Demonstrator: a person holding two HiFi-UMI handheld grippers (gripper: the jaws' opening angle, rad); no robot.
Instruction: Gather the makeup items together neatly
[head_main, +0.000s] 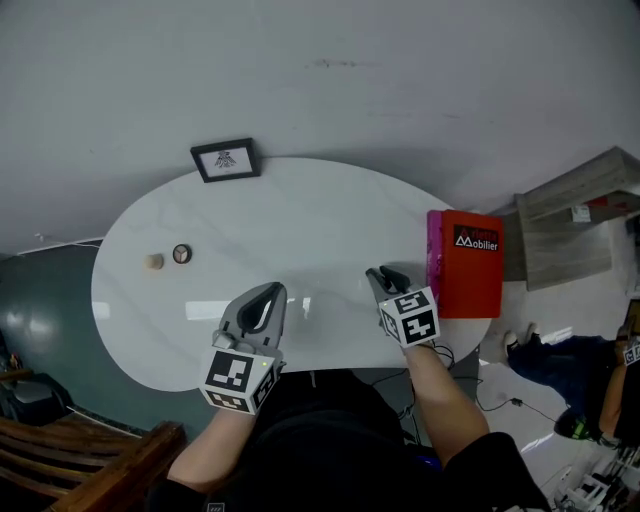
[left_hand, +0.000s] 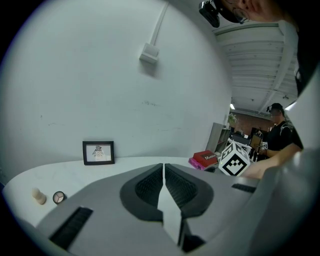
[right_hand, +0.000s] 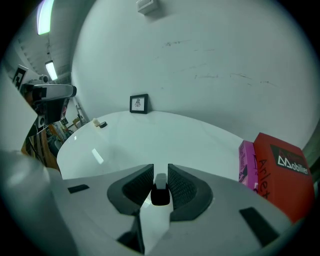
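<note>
In the lower middle of the head view, two bare forearms reach up the frame from the bottom edge, the left forearm (head_main: 212, 448) at lower left and the right forearm (head_main: 447, 388) at lower right. The left gripper (head_main: 270, 291) points up the frame, its jaws pressed together with nothing between them. The right gripper (head_main: 384, 276) angles up and slightly left, its jaws a little apart and clamped on a small black-and-white tube (right_hand: 160, 190) at the pads.

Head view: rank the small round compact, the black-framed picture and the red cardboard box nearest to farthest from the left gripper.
1. Small round compact: to its left.
2. Black-framed picture: at the back.
3. Red cardboard box: far right.
</note>
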